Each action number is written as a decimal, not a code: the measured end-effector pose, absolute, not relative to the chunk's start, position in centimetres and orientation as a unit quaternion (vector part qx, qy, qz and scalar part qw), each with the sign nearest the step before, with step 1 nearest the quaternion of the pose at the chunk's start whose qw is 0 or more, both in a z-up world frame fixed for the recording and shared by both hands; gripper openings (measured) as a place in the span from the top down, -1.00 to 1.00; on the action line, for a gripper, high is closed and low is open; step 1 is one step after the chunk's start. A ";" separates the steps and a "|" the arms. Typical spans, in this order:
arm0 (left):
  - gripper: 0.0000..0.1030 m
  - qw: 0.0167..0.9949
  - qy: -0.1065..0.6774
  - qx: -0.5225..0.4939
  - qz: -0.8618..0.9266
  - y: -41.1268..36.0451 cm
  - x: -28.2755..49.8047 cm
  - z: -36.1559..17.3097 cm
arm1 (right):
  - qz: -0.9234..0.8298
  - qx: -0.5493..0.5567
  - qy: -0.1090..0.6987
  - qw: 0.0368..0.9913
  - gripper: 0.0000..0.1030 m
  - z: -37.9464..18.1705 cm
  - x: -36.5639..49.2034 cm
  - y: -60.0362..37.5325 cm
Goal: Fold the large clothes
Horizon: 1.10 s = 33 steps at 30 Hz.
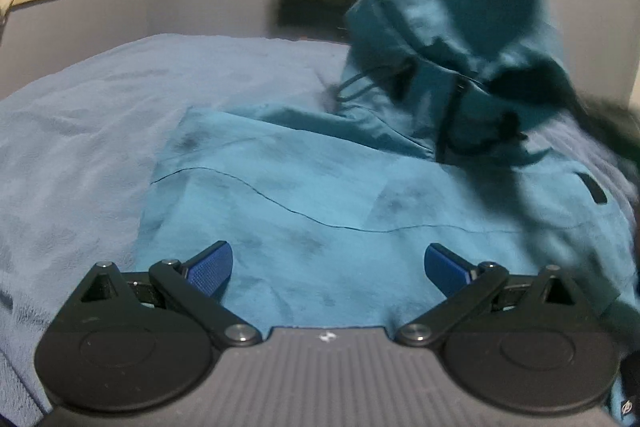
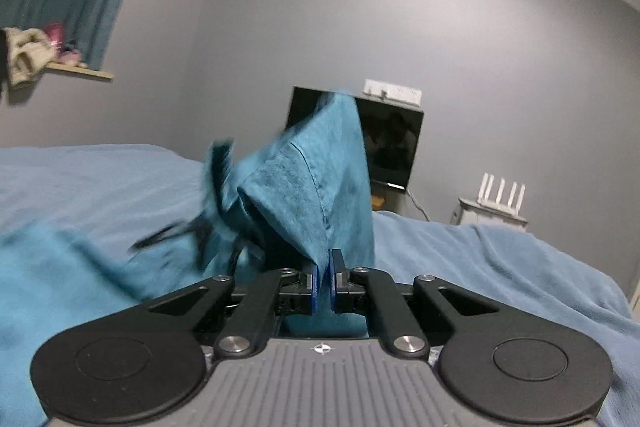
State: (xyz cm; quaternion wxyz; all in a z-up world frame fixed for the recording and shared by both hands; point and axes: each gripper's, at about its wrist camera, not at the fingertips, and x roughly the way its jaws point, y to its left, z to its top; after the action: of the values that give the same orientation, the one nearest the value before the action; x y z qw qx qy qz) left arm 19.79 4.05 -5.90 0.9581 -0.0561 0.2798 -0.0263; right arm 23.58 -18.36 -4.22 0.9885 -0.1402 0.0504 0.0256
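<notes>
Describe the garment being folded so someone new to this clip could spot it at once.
Start at the bed under its pale blue blanket. On it lies a teal hooded jacket, darker than the blanket. Its hood, with dark drawcords and zip, is lifted by the right gripper, shut on the fabric; the left gripper is open above the jacket.

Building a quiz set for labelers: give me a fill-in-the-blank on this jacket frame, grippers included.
1. The right gripper is ____ on a fold of the jacket.
2. The left gripper has its jaws ____, with nothing between them.
3. The jacket lies on a light ____ blanket.
4. The raised part of the jacket, with drawcords, is its ____.

Missing words: shut; open; blue; hood
</notes>
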 end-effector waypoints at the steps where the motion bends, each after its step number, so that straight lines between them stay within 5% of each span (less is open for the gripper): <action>1: -0.99 0.958 0.280 -0.061 -0.026 4.3 19.8 -5.8 | 0.027 -0.141 0.051 0.988 0.88 -5.0 22.0 -18.5; 10: -0.99 0.957 0.280 -0.077 -0.013 5.2 20.0 -5.9 | 0.006 -0.056 0.185 0.981 0.78 -9.4 16.7 -23.6; 11: -0.99 0.957 0.280 -0.078 -0.011 5.4 20.0 -5.9 | 0.002 -0.034 0.194 0.980 0.66 -9.3 16.3 -24.3; 13: -0.99 0.956 0.280 -0.082 -0.005 5.8 19.9 -5.7 | -0.009 0.013 0.202 0.979 -0.15 -8.8 14.8 -25.7; 15: -0.99 0.956 0.278 -0.089 0.021 6.7 19.7 -5.5 | -0.019 0.049 0.201 0.978 -0.32 -8.2 13.6 -27.3; 24: -0.99 0.961 0.214 -0.165 0.055 10.0 18.4 -3.9 | -0.046 0.110 0.161 0.980 -0.36 -5.4 11.7 -29.3; 33: -0.99 0.976 0.192 -0.107 0.009 7.1 18.3 -3.8 | 0.057 -0.066 0.164 0.982 -0.28 -4.4 19.2 -18.2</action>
State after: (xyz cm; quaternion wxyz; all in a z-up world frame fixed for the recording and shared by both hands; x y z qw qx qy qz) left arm 18.32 7.11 -3.75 0.9755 -0.1075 0.1917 0.0087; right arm 19.23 -18.23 -4.43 0.9825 -0.0661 0.1645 0.0571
